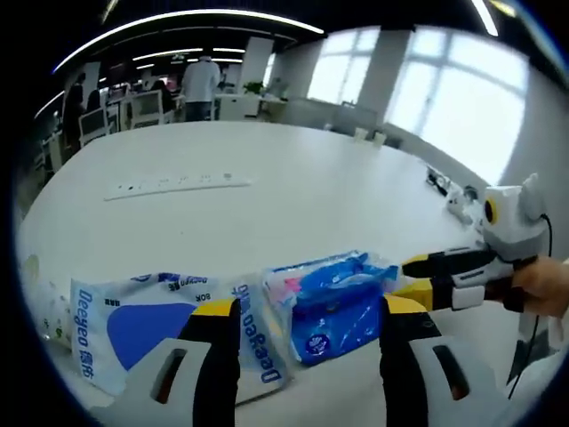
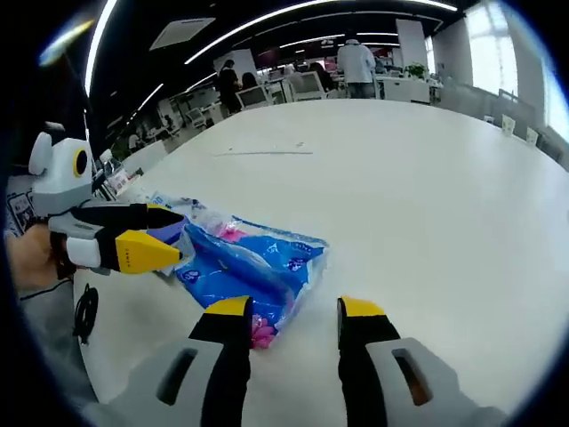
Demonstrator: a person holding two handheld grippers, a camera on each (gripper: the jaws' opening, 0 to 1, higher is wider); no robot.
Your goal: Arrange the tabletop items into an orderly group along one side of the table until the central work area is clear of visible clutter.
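Note:
A blue plastic packet (image 1: 331,301) (image 2: 253,265) with pink print lies on the white table (image 1: 293,191) (image 2: 418,187). Just left of it lies a white and blue Deeyeo tissue pack (image 1: 124,327), touching or slightly overlapping it. My left gripper (image 1: 309,311) (image 2: 176,233) is open, its jaws spread on either side of the blue packet's near end. My right gripper (image 2: 295,310) (image 1: 411,277) is open too; it points at the packet's other end with nothing between its jaws. A hand (image 1: 544,286) holds it.
A white power strip (image 1: 178,185) (image 2: 262,152) lies far across the table. Cables and small items (image 1: 449,191) sit at the table's right edge, and a black cord (image 2: 86,311) hangs near the left gripper. Office chairs, desks and people stand beyond the table.

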